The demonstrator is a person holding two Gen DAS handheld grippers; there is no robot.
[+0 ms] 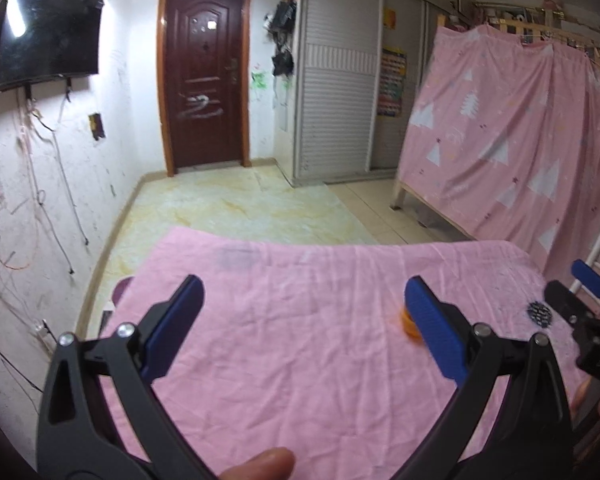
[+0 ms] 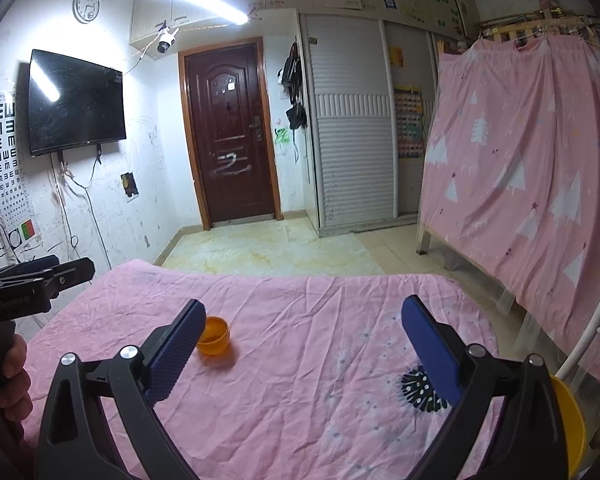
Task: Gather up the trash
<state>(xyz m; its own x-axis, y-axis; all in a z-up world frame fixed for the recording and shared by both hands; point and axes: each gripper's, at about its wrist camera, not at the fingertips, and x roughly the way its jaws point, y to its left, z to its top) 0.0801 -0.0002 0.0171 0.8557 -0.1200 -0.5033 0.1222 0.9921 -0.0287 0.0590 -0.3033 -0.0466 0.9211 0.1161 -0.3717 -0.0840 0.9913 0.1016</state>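
both grippers, left gripper [image 1: 304, 320] and right gripper [image 2: 302, 344], hang wide and empty over the pink-covered bench [image 2: 300, 420]; an orange cup [image 2: 213, 336] sits uncollected there, a yellow bin [image 2: 571, 424] at the right edge

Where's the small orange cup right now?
Right wrist view: the orange cup sits on the pink tablecloth, partly behind the right gripper's left finger.

pink-sheeted table [image 2: 300, 360] with a small orange cup [image 2: 214, 336] upright on its wrinkled cloth
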